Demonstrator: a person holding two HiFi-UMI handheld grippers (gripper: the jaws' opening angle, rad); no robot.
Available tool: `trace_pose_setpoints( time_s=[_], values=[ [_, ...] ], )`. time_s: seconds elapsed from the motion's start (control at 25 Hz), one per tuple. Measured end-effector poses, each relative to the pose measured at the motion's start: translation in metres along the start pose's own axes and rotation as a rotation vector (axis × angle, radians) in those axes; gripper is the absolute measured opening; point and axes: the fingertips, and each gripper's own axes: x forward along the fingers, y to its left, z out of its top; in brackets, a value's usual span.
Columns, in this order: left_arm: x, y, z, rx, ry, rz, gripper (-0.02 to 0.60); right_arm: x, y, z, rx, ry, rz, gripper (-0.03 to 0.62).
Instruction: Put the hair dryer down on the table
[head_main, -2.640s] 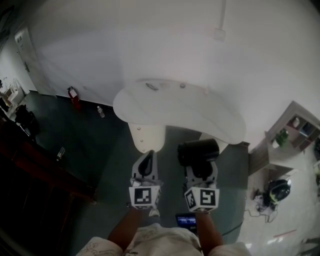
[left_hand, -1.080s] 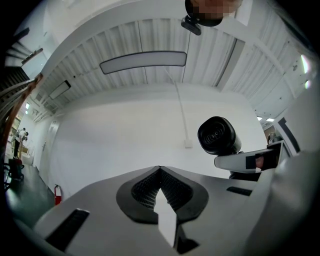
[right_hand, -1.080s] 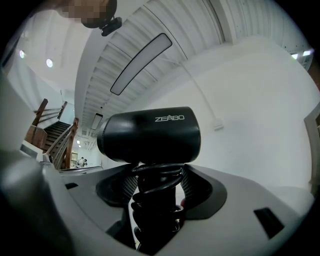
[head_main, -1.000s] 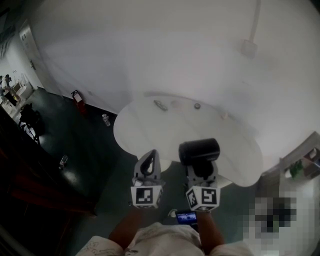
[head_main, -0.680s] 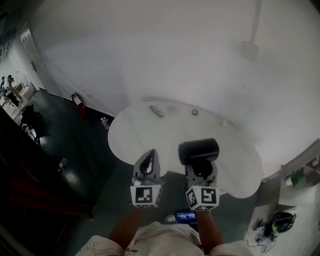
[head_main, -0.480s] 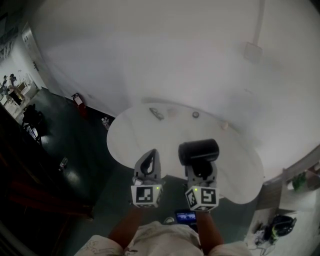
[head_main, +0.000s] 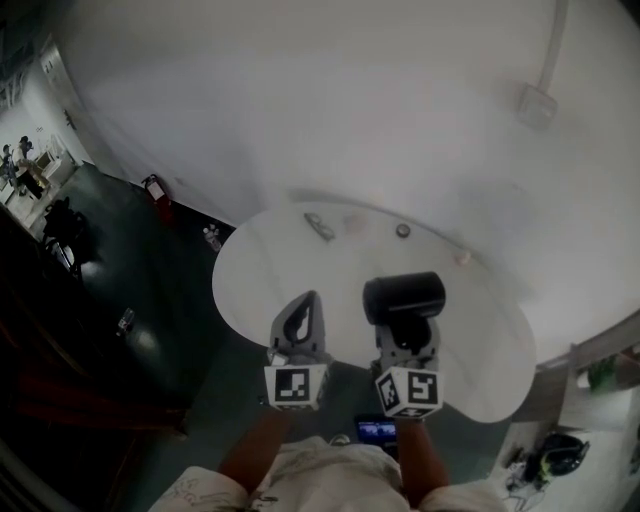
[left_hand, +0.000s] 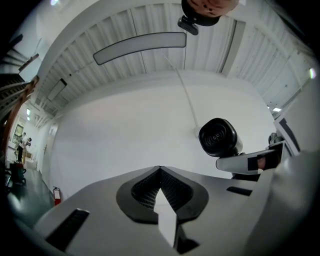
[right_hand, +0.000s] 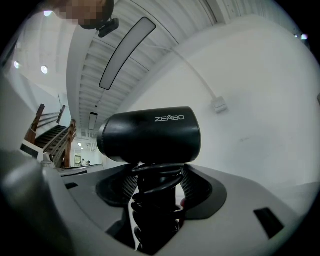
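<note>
A black hair dryer (head_main: 404, 297) stands upright in my right gripper (head_main: 405, 338), barrel sideways, over the near edge of the white curved table (head_main: 300, 265). In the right gripper view the jaws close on the hair dryer's (right_hand: 150, 135) handle, which has its black cord coiled round it, and my right gripper (right_hand: 157, 189) is shut on it. My left gripper (head_main: 307, 300) hovers beside it to the left, shut with nothing in it (left_hand: 160, 174). The left gripper view shows the hair dryer (left_hand: 218, 136) from the front, off to the right.
Several small items lie at the table's far side: a grey piece (head_main: 320, 226), a dark knob (head_main: 403, 231) and a pale bit (head_main: 461, 258). A white wall rises behind. On the dark floor to the left stand a fire extinguisher (head_main: 152, 188) and a bottle (head_main: 210, 236).
The table has come closer and now lies under both grippers, which were short of its near edge before. The hair dryer stays held in the right gripper; the left stays shut.
</note>
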Motion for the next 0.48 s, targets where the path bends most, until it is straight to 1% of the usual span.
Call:
trace_pose_setpoints(
  time_s=[0.16,0.24,0.48],
  values=[
    [0.035,0.023,-0.009,-0.011,-0.010,-0.006,-0.005,0.038,0.003,-0.011,-0.023,0.010,0.000,0.273],
    [0.053,0.034,-0.010,-0.004,-0.023,-0.008,-0.005,0.058,0.005,-0.017,-0.031,0.025,-0.002,0.273],
    [0.097,0.075,-0.014,-0.025,-0.018,-0.027,-0.005,0.120,0.022,-0.020,-0.014,0.039,-0.001,0.273]
  ],
)
